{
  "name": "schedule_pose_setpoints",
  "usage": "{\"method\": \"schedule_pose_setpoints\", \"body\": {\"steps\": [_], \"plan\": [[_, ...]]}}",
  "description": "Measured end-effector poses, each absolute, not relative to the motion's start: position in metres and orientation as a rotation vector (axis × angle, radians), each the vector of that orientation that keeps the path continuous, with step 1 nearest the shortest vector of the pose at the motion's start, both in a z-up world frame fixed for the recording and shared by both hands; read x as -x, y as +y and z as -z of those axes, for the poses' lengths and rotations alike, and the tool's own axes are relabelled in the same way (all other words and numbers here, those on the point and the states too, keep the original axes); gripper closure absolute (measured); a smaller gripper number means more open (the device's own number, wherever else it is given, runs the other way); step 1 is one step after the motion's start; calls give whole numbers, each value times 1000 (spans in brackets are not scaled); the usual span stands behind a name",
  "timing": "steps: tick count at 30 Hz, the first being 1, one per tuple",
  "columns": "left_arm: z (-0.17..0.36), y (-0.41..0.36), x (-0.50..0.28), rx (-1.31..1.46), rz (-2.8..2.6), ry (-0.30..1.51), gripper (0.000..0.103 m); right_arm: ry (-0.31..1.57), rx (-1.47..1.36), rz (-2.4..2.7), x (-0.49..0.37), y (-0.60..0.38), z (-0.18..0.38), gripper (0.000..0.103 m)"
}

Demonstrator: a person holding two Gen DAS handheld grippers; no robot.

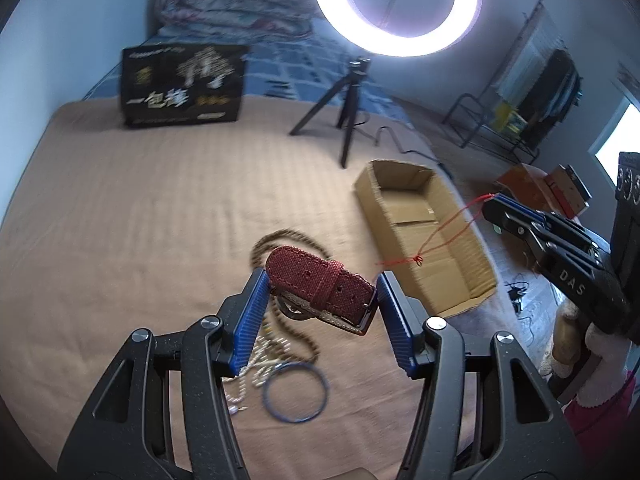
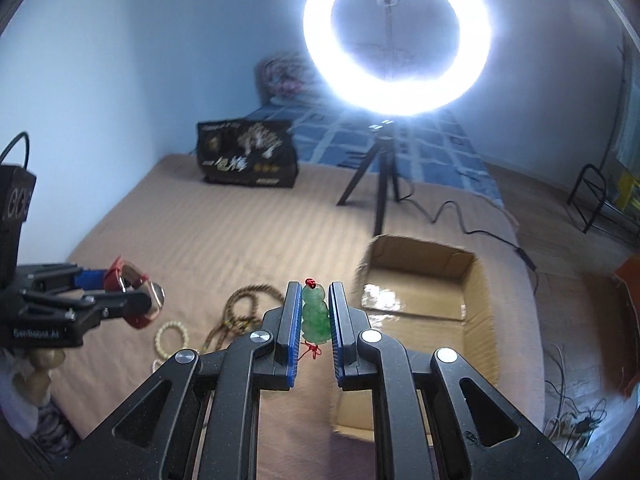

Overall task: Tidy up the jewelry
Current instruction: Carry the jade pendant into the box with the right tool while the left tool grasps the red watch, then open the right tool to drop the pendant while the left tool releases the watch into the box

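Note:
My left gripper (image 1: 320, 288) is shut on a watch with a red strap (image 1: 320, 280) and holds it above the tan bedcover; it also shows in the right wrist view (image 2: 132, 300). My right gripper (image 2: 315, 298) is shut on a green jade pendant (image 2: 315, 316) with a red cord. In the left wrist view the right gripper (image 1: 494, 204) is at the right, its red cord (image 1: 440, 236) hanging over the open cardboard box (image 1: 472, 280). A brown bead necklace (image 1: 288, 240), a blue bangle (image 1: 296, 394) and pale bead strands (image 1: 260, 364) lie on the bed under the left gripper.
The cardboard box (image 2: 468, 264) sits at the bed's right edge. A ring light (image 2: 396, 36) on a tripod (image 2: 380, 188) and a black bag (image 2: 248, 156) stand further back. Cables (image 2: 576, 420) lie on the floor at right.

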State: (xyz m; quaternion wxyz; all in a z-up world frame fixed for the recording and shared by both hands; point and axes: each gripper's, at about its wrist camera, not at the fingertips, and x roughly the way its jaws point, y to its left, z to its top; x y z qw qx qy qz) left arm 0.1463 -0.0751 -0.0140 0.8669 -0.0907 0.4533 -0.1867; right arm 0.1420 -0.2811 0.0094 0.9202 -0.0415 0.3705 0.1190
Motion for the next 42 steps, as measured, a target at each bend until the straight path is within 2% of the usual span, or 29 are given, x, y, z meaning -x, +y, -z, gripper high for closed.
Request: {"method": "schedule_pose_setpoints", "body": {"steps": [9,25,42], "plan": [[8,-126,-163,178,487,937,46,732,33,-118,-143,-339,-19,91],[32,-223,-193,128,638,977,46,912,18,-16,-150,-396,43,91],[75,-255,-195,51,652,1099,46,1014,13,-10,-144,-409,72,91]]}}
